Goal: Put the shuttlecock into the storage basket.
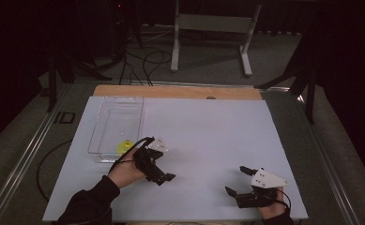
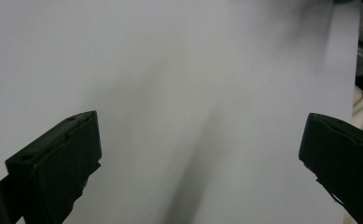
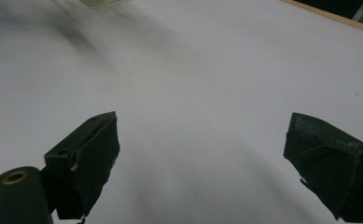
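A small yellow object (image 1: 124,146) lies inside a clear plastic tray (image 1: 106,126), at the tray's near end, close to its front wall. It is too small and blurred in the high view to say what it is, and no label, brand or writing can be read on it, on the tray or anywhere else on the table.

The left gripper (image 1: 163,177) sits just to the right of and nearer than the tray's near corner, held in the person's left hand (image 1: 125,169). Its jaws point toward the near right, away from the yellow object, which lies just beyond the hand. In the left gripper view the two black jaws of this gripper (image 2: 198,154) stand wide apart with nothing but bare white table surface (image 2: 179,70) between them, so it is released and holds nothing.

The right gripper (image 1: 235,180) rests near the table's front right edge, well apart from the tray and the yellow object, held in the right hand (image 1: 270,208). Its grey three-cornered plate faces up. In the right gripper view its jaws (image 3: 202,154) are likewise spread wide over the bare white surface, released and empty.

Beyond the white surface a strip of wooden tabletop (image 1: 171,91) runs along the far edge.
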`<act>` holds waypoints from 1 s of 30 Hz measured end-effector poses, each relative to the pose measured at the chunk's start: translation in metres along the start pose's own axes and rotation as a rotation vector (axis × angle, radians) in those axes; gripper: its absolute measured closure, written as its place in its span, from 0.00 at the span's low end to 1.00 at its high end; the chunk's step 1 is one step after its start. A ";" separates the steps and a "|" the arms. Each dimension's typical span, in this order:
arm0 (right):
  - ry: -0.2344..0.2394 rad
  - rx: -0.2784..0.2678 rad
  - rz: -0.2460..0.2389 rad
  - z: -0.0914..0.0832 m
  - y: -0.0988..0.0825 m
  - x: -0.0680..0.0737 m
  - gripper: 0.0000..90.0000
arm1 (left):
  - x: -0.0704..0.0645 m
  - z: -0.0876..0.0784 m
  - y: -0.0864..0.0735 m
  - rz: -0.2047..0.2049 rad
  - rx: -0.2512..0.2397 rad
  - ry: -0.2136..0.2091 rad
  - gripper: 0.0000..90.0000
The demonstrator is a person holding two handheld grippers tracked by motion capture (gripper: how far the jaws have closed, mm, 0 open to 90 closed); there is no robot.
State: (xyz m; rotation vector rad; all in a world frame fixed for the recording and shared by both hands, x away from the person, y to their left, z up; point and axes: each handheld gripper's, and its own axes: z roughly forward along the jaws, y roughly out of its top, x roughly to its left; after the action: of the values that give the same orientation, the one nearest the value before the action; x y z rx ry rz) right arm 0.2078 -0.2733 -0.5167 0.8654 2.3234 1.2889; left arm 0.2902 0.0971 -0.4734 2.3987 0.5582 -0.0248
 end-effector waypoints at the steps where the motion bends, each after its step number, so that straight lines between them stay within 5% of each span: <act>1: -0.001 0.001 -0.005 0.000 0.000 0.000 0.12 | -0.001 0.000 -0.003 0.005 0.008 0.002 0.00; 16: -0.006 -0.002 -0.009 -0.001 0.001 0.000 0.12 | -0.013 -0.017 -0.052 -0.051 -0.037 0.027 0.00; 30: -0.005 0.000 -0.011 -0.001 0.001 0.000 0.12 | -0.018 -0.029 -0.080 -0.094 -0.096 0.060 0.00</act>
State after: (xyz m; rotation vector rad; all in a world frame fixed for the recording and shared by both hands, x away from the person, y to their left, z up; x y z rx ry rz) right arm 0.2074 -0.2731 -0.5158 0.8546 2.3210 1.2804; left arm 0.2380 0.1627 -0.4961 2.2850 0.6851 0.0326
